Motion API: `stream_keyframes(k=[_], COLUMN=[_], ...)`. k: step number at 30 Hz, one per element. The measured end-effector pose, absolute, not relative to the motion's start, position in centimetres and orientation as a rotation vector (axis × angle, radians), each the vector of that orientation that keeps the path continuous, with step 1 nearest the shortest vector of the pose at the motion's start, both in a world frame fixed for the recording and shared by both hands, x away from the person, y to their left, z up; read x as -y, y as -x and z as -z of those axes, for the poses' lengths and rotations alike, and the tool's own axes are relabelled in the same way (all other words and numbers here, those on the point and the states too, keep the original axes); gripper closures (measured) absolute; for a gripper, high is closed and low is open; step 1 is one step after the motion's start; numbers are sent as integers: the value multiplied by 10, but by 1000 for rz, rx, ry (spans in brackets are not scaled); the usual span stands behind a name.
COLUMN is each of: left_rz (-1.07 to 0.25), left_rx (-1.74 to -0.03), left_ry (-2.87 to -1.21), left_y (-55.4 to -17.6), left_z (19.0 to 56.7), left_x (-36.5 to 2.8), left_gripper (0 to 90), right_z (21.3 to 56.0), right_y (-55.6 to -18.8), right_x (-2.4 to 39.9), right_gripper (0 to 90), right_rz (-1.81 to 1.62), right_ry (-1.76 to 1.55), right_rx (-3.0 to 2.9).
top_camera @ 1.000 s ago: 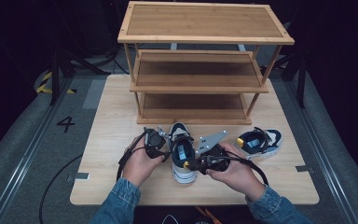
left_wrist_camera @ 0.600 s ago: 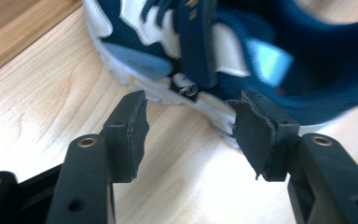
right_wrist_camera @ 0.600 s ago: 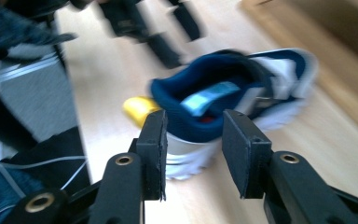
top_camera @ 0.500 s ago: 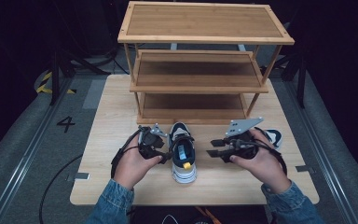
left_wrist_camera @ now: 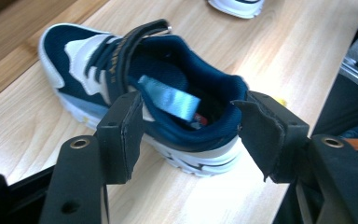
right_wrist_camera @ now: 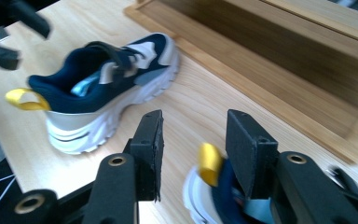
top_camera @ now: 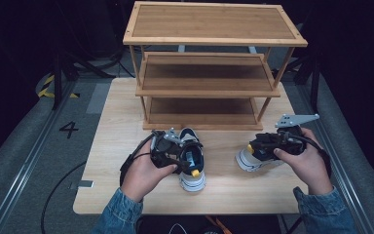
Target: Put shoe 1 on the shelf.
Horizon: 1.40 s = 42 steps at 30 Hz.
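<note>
Shoes: one stands mid-tabletop before the shelf rack; the other to its right.
Left gripper: fingers just opened wide, straddling the first shoe's heel.
Right gripper: fingers just opened, above the second shoe's heel.

A black numeral "4" marks the grey floor left of the table. Gold lettering runs along the strap of the shoe, too blurred to read.
</note>
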State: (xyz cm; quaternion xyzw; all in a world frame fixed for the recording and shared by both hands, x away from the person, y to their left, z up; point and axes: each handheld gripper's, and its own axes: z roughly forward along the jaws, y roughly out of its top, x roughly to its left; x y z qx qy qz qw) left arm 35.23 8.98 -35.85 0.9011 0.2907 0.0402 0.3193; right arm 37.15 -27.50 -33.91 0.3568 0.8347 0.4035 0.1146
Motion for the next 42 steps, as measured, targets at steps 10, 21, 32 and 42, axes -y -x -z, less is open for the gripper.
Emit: stream_keyframes(k=[10, 21, 32, 42], left_rz=[-12, 78, 164, 185], left_rx=[-708, -722, -699, -625], left_ry=[-2451, -2604, -2638, -2672], left_y=[-354, -363, -370, -371], left_z=[361, 387, 399, 396], left_x=[-65, -39, -35, -33], left_gripper=[426, 506, 638, 725], right_z=[343, 343, 346, 345], right_y=[-369, -364, -366, -365], right_x=[304, 318, 318, 322], right_gripper=[564, 561, 565, 565], right_rz=[-1173, -1186, -1169, -1175], right_ry=[-1149, -1181, -1177, -1179], right_rx=[-2397, -2367, -2387, -2374])
